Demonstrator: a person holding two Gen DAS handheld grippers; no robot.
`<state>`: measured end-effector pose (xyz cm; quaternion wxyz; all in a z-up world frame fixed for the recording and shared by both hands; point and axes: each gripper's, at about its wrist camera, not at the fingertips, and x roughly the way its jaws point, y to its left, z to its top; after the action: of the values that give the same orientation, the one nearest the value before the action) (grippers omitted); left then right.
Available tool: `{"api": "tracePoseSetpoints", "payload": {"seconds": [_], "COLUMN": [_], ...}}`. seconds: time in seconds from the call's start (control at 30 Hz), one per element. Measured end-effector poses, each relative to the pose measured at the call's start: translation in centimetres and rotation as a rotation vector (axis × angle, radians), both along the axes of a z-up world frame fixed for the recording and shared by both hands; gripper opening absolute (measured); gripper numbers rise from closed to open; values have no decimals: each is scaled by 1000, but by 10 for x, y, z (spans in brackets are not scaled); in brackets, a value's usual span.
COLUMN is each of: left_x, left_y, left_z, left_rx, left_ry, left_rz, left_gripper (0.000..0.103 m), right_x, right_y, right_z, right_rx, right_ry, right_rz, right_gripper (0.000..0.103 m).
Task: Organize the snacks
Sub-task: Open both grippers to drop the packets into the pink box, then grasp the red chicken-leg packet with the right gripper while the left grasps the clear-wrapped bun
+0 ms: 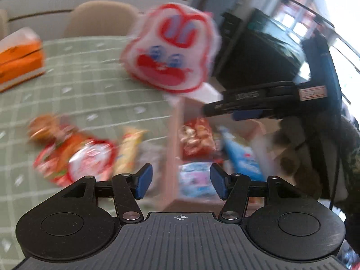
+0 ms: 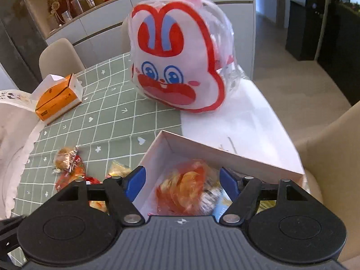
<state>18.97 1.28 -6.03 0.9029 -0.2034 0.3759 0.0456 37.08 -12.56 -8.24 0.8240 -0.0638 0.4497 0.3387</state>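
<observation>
Sorting underway: both grippers released, right gripper [image 2: 182, 185] over box [image 2: 236, 157]; left gripper [image 1: 180, 183] next takes loose snacks [image 1: 74, 157] at nine o'clock.

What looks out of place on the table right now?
Several snack packets lie loose on the green cloth left of the white box, which already holds others. Nothing looks spilled or damaged.

I see the box [image 2: 236, 155] on the table [image 2: 225, 112] with snack packets [image 2: 186, 191] in it. More packets [image 2: 69, 164] lie left of it. The rabbit bag [image 2: 177, 67] stands behind it, the tissue box [image 2: 58, 99] far left.
</observation>
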Motion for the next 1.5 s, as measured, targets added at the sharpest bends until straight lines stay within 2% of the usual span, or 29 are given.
{"api": "tracePoseSetpoints", "payload": {"seconds": [0.23,0.33,0.5,0.67,0.7,0.77,0.8,0.83,0.93,1.03,1.17,1.3,1.4,1.47,1.5], "left_x": [-25,-14,29,53,57,58,55,46,14,-20,-64,-104,-119,-124,-127], "left_y": [69,111,165,188,189,191,190,187,178,169,166,167,169,168,166], "left_z": [-24,-22,-33,-51,-57,-65,-67,-65,-62,-61,-60,-62,-62,-61,-61], "left_rx": [-43,12,114,139,134,121,127,125,133,141,72,-36,-76,-78,-74], "left_ry": [34,10,17,29,39,77,94,97,119,145,163,166,171,180,182], "left_rz": [142,184,169,119,86,30,12,-14,-79,-101,-70,-10,23,43,47], "left_gripper": [62,62,62,62,61,53,52,51,47,43,43,43,42,41,41], "right_x": [-24,-41,-86,-106,-106,-101,-97,-94,-91,-88,-90,-105,-126,-141,-150], "right_y": [28,49,84,113,118,129,137,144,165,188,204,196,185,179,177], "right_z": [14,17,10,2,0,-4,-8,-13,-23,-38,-59,-59,-58,-55,-53], "right_rx": [-14,1,-40,-90,-93,-102,-114,-124,-139,-159,-170,-135,-127,-83,-76], "right_ry": [-77,-59,-95,-104,-98,-69,-48,-33,-38,-39,-11,48,89,101,85], "right_rz": [32,75,154,183,175,162,163,166,170,170,157,167,204,264,305], "right_gripper": [76,76,76,76,74,62,44,39,39,39,39,39,41,55,70]}}
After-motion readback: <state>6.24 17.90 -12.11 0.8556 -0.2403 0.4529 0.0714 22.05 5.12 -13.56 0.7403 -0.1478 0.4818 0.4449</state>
